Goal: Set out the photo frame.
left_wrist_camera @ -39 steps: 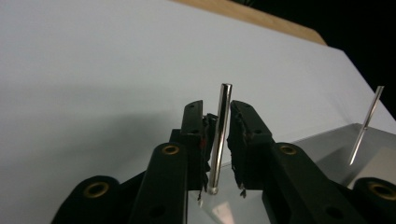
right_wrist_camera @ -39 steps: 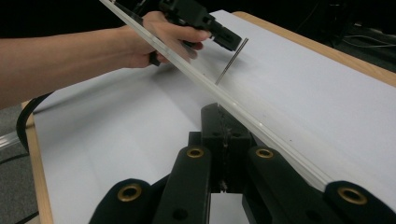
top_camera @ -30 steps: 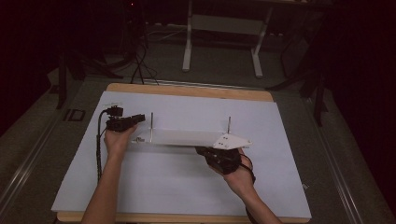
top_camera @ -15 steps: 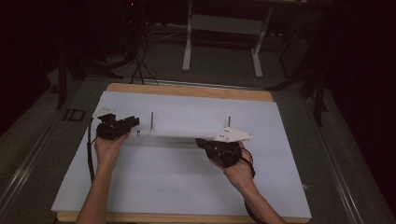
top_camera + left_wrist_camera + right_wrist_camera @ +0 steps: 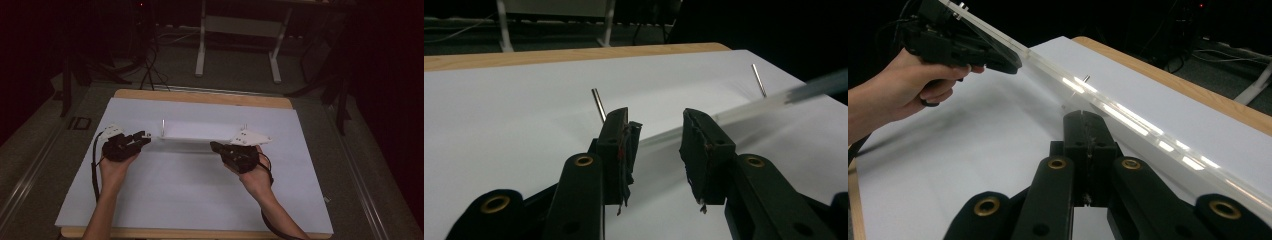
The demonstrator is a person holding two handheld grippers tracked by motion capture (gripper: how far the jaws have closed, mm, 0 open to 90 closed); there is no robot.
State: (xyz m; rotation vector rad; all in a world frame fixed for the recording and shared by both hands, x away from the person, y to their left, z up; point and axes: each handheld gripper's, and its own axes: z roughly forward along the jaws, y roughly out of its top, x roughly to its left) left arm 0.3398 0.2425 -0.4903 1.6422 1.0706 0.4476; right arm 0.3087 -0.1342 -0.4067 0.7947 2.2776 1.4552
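A clear flat plate (image 5: 200, 131) rests between two thin metal pins (image 5: 163, 123) on the white sheet. My left gripper (image 5: 143, 135) hovers just off the plate's left end. Its jaws have just been opening and stand apart in the left gripper view (image 5: 656, 145). The plate's edge (image 5: 749, 107) runs away from the gap and neither pad presses on it. My right gripper (image 5: 216, 146) sits at the plate's near right corner with its jaws together (image 5: 1087, 120). The clear edge (image 5: 1128, 117) passes just past their tips; whether they pinch it is hidden.
The white sheet (image 5: 190, 200) covers a wooden tabletop (image 5: 200, 96), with a wide bare area in front of the plate. The far pin (image 5: 758, 79) stands at the plate's other end. A metal stand (image 5: 202, 45) and cables lie on the dark floor beyond the table.
My left hand has drawn back to the left, off the plate's left end, and its jaws have spread. The right hand and the plate have stayed where they were.
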